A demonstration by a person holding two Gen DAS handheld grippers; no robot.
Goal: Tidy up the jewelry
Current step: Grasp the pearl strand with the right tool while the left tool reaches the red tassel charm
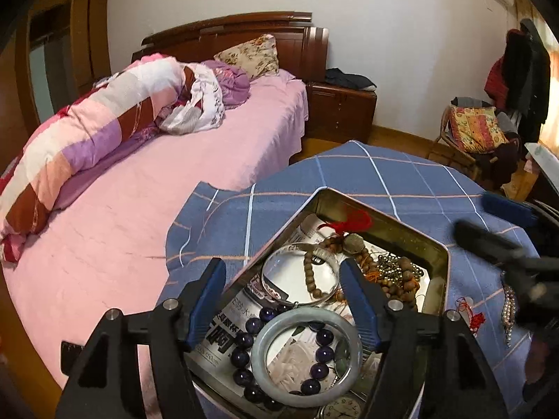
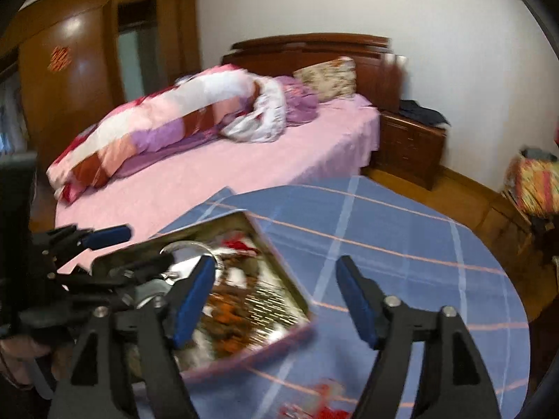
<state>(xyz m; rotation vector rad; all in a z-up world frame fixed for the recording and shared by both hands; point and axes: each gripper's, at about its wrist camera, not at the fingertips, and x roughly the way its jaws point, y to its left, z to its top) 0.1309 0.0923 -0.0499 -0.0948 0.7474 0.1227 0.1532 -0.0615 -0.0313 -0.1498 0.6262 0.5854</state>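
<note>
A round desk [image 1: 401, 178] under a blue checked cloth stands close beside the pink bed [image 1: 195, 160], its near-left edge overlapping the bed's side. On the desk's left half sits an open rectangular metal tin [image 1: 387, 225], turned so one corner points toward the far edge; its left side lies just beside the desk's left edge, leaving little room there. The cloth to the right of the tin and toward the far edge is bare, the widest open stretch. The left hand-held gripper [image 1: 283, 300] hovers over the tin's near end with its jaws spread wide and nothing pressed between them; below them lie a pale jade bangle [image 1: 304, 354], a bracelet of dark purple beads [image 1: 251, 328], and further in a silver bangle [image 1: 300, 272] and brown wooden beads [image 1: 394, 279], all resting on printed paper inside the tin. A red tassel [image 1: 353, 221] lies near the tin's far corner. Outside the tin, at the desk's near-right edge, a pearl strand [image 1: 508, 309] and a small red knot [image 1: 471, 317] rest on the cloth. The right hand-held gripper [image 2: 276, 300] is also wide open and empty, poised over the tin's right rim and the bare cloth; its view is blurred.
</note>
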